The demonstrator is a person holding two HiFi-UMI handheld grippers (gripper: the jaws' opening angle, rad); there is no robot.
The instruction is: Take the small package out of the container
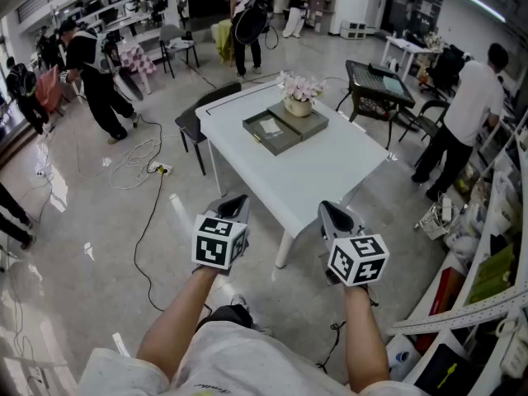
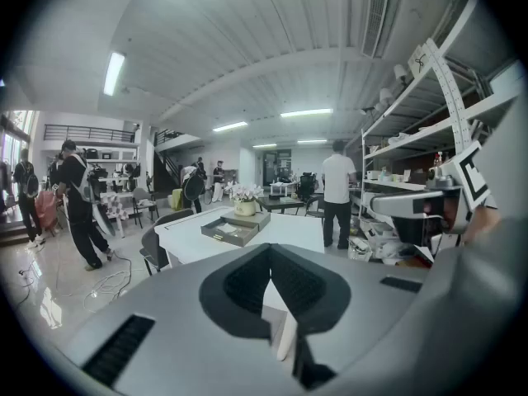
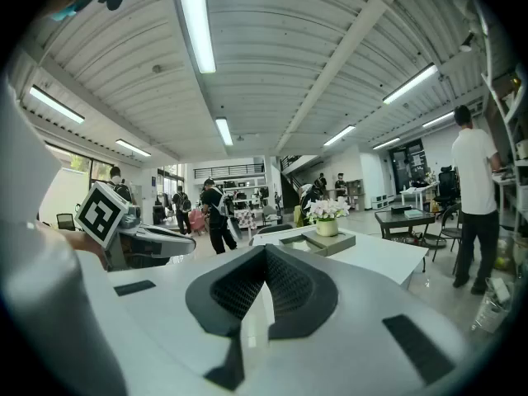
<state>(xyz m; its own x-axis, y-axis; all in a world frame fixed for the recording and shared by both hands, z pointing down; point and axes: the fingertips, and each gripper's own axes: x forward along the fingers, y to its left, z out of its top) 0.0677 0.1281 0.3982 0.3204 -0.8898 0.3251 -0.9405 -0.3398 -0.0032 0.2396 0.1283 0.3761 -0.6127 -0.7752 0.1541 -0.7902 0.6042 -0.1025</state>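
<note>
Standing well back from the white table [image 1: 330, 176], the person holds both tools out over the glossy floor in the head view. The left gripper [image 1: 237, 199] and the right gripper [image 1: 333, 211] each taper to a closed point and carry nothing. On the far half of the table lies the grey container [image 1: 285, 140], an open flat tray. The pale flat thing inside it [image 1: 269, 125] looks to be the small package. Just beside the tray a flowerpot [image 1: 299, 99] stands on a second grey slab [image 1: 315, 124]. By that reading nothing is done yet: the approach, the reach into the tray, the pinch and the lift-out all remain.

In the left gripper view the jaws are pressed together at the tip, with the tray far ahead on the tabletop. Its contents are too small to tell.

In the right gripper view the jaws are likewise pressed together and empty, with the tray and flowers beyond them.

The tabletop is plain and otherwise bare. Around it is a busy open hall: several people [image 1: 99, 73] at work, a cable [image 1: 144, 246] trailing over the floor, a black chair [image 1: 194, 122] at the table's far side, and shelving [image 1: 487, 279] on the right.
</note>
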